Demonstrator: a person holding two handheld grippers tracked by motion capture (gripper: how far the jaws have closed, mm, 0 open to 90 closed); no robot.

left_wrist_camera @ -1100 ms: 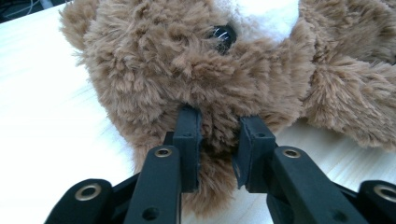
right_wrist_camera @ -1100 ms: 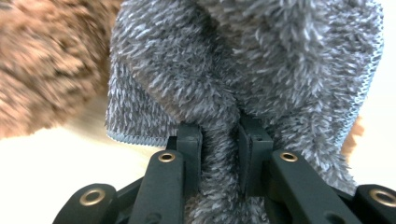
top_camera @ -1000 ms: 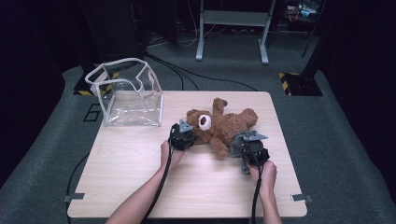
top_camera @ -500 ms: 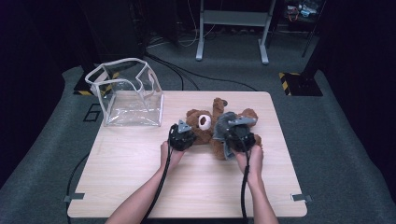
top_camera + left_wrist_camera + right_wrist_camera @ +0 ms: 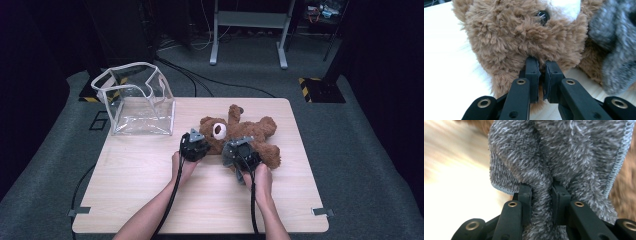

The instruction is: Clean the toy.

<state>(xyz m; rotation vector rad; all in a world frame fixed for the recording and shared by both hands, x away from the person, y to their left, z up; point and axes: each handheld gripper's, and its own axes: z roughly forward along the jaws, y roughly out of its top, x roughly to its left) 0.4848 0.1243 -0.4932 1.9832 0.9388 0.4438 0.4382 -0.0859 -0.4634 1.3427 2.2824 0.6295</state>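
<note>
Dark grey carpet surrounds a pale wooden table (image 5: 130, 190), with black cables trailing across the floor and a grey metal stand at twelve o'clock beyond the far edge. On the tabletop, toward ten o'clock from the centre, stands a clear plastic pouch with white trim (image 5: 137, 102), its mouth open and upright, well apart from both hands. Just right of the centre lies a brown plush teddy bear with a white muzzle (image 5: 250, 132), on its back, head pointing toward nine o'clock and legs toward three o'clock. The left gripper (image 5: 194, 146) sits at the bear's head, at about seven o'clock from the muzzle; seen along its own jaws, the left gripper (image 5: 541, 71) has them drawn nearly together on a tuft of the teddy bear's (image 5: 519, 37) brown fur just below the black eye, pinching the pile between the pads. Its jaws have just been closing, with that fur between them. The right gripper (image 5: 240, 154) rests over the bear's belly, at about five o'clock from the head. In its own view, the right gripper (image 5: 541, 195) clamps a bunched fold of a grey fluffy microfibre cloth with a stitched blue-grey edge (image 5: 564, 152), which rises from between the jaws and spreads above them, brown fur showing behind it. The same cloth (image 5: 614, 42) hangs at three o'clock in the left gripper view, against the bear's body.
</note>
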